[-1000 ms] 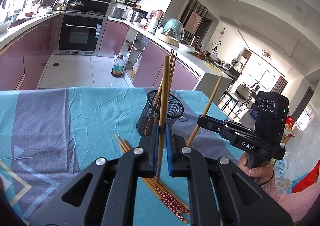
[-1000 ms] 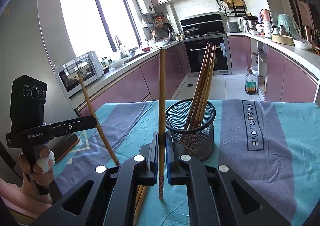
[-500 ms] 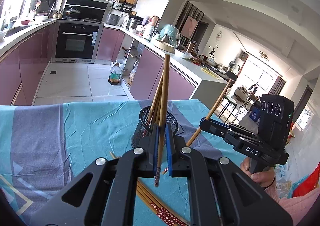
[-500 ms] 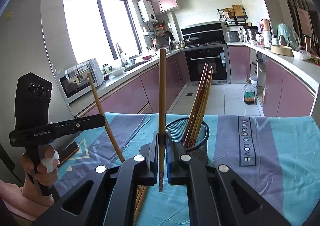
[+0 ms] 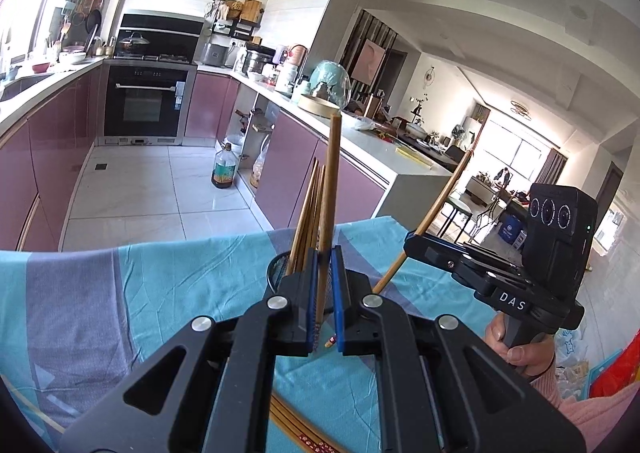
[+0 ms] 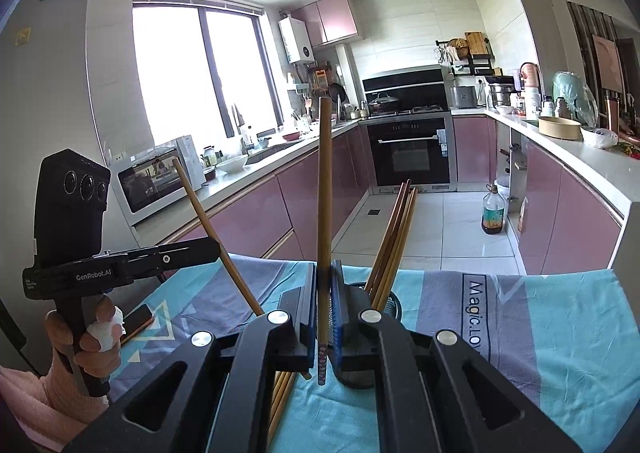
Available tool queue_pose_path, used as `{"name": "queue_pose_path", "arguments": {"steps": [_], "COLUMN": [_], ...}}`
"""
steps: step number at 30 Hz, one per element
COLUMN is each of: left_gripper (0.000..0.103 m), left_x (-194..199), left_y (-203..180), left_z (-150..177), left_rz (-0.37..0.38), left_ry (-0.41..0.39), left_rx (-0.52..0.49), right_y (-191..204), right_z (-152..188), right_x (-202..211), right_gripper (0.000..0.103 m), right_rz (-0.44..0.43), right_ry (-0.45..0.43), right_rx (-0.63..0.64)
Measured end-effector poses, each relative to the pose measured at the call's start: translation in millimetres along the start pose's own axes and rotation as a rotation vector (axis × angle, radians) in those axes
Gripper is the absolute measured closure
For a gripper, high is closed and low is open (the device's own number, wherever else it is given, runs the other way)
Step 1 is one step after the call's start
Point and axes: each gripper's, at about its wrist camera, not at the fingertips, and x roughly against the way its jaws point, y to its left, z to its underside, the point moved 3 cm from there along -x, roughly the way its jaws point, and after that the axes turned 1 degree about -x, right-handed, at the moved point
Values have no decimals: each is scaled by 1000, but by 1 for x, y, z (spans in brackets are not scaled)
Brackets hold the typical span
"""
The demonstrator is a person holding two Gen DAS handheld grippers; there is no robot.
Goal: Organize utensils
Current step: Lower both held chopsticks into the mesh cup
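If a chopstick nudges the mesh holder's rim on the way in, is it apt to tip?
Possibly. The mesh holder looks light, being thin wire, and the chopsticks in it lean to one side, raising its load. It stands on wrinkled cloth, which probably grips somewhat, so tipping seems likelier than sliding.

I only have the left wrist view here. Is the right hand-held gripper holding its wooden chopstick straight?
Observer: Yes. The right hand-held gripper clamps the wooden chopstick upright between its blue pads, with the patterned tip hanging below them.
Operator: Where is the black mesh holder from there?
Observer: In the right wrist view, the black mesh holder shows its rim just right of those pads.
Operator: Anything near my left hand?
Observer: A dark phone lies flat on the striped cloth beside the left hand.
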Motion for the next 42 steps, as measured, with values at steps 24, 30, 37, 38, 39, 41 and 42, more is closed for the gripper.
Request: {"name": "queue_pose_path", "arguments": {"steps": [24,30,37,38,39,41,42], "left_gripper": [96,96,96,96,96,96,96], "left_x": [-10,-15,-19,-19,-19,-20,-20], "left_y": [-14,-9,-6,-6,-5,-4,-3], "left_z": [-45,-46,-47,-46,-44,-42,-40], "left_rz": [-2,-14,-25,-26,-29,-34,-34], "left_ry": [-59,-46,-25,-19,-13,-4,1], "left_rx": [-29,-21,-23,-24,-26,-27,-27], "right_y": [-15,-15,-20,-22,-23,-26,-27], "right_z": [-26,-31,-32,-32,-30,-29,-29], "right_x": [-9,-11,-21,-23,-24,-28,-30], "right_gripper": [98,98,98,98,98,98,98], "right_rz": [14,12,23,25,28,30,31], "right_ry": [-48,-58,-50,-46,-41,-31,-25], "right_rx": [-25,-30,-45,-49,-54,-62,-67]}}
